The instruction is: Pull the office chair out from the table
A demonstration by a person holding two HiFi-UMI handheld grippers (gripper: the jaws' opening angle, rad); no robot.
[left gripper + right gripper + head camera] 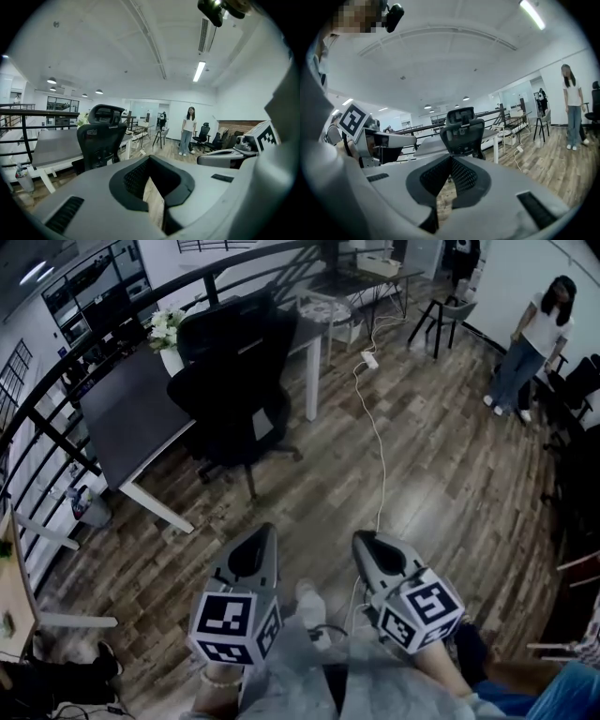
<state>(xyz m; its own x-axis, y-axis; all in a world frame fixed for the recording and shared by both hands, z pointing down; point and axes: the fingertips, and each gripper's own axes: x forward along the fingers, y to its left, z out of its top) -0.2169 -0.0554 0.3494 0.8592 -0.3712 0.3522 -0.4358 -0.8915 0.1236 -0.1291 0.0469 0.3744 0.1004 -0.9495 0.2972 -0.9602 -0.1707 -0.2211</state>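
Since my left hand-held gripper (pixel 265 533) and right hand-held gripper (pixel 360 540) are shut and empty, I am planning to open them at the chair (pixel 234 395).

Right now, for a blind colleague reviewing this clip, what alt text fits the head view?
A black office chair stands at a dark table on a wood floor. Nearer, the left gripper and right gripper point toward it, both shut and empty, short of it.
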